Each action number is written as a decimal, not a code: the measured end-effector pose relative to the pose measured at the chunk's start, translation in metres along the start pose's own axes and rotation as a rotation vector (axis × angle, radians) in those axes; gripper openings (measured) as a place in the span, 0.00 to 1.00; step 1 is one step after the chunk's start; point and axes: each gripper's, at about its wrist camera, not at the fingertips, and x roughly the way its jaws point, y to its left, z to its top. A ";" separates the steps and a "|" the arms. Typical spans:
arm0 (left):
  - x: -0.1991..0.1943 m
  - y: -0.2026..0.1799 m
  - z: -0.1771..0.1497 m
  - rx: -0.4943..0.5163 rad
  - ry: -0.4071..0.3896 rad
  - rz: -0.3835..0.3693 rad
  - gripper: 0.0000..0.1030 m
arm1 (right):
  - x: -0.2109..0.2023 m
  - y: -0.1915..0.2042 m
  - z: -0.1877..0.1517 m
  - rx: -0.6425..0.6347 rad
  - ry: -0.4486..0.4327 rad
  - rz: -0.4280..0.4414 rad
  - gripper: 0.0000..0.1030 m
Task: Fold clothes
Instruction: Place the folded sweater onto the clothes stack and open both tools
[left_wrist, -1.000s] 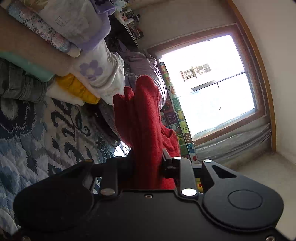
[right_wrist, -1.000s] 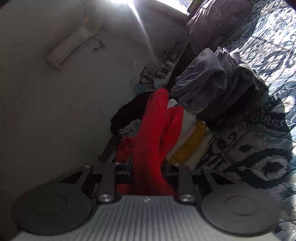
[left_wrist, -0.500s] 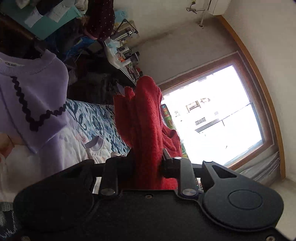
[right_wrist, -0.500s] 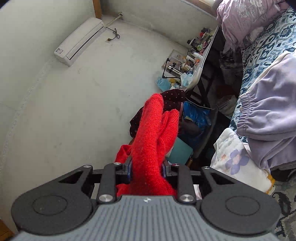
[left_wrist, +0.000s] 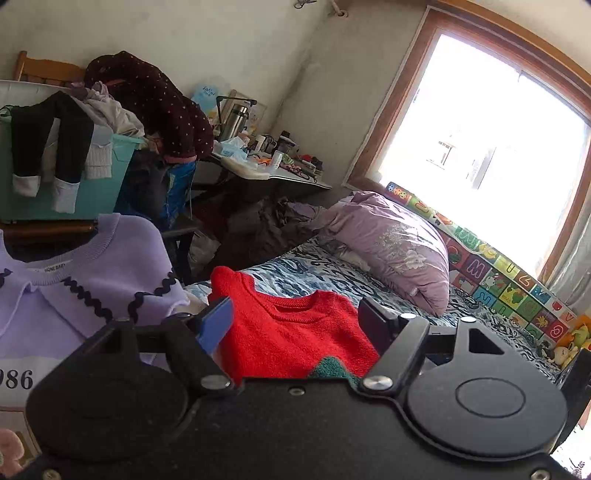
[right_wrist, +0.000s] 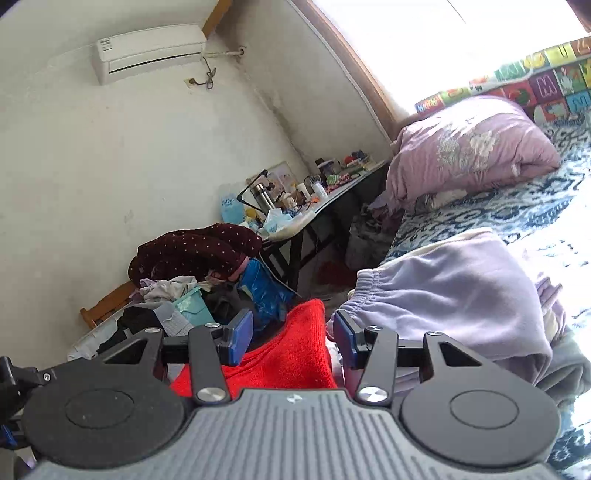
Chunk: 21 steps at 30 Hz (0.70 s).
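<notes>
A folded red knit sweater (left_wrist: 284, 343) lies flat with its neckline facing away, right beside a lilac sweater with dark zigzag trim (left_wrist: 92, 291). My left gripper (left_wrist: 295, 319) is open; its jaws stand wide apart over the red sweater and do not pinch it. In the right wrist view an edge of the red sweater (right_wrist: 295, 354) rises between the blue pads (right_wrist: 242, 334) of my right gripper (right_wrist: 291, 338). That gripper is open too, with gaps on both sides of the cloth. Lilac trousers (right_wrist: 443, 295) lie just right of it.
A blue patterned bedspread (left_wrist: 314, 269) carries a purple pillow (left_wrist: 391, 243) by the window. A teal basket (left_wrist: 99, 184) heaped with clothes and a cluttered table (left_wrist: 273, 170) stand beyond the bed. An alphabet mat (left_wrist: 506, 280) lines the wall.
Both grippers have swung level and opened, letting go of the red sweater. It hung bunched in both jaws before and now lies flat by the lilac clothes.
</notes>
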 end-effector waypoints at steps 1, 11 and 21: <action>0.004 -0.007 -0.004 0.042 0.006 -0.006 0.59 | 0.003 0.009 -0.002 -0.079 0.017 -0.003 0.36; 0.013 -0.009 -0.036 0.167 0.154 0.041 0.65 | -0.006 0.013 -0.012 -0.016 0.190 0.005 0.33; -0.084 -0.022 -0.078 0.074 0.171 -0.080 0.86 | -0.191 -0.022 -0.052 0.073 0.311 -0.153 0.76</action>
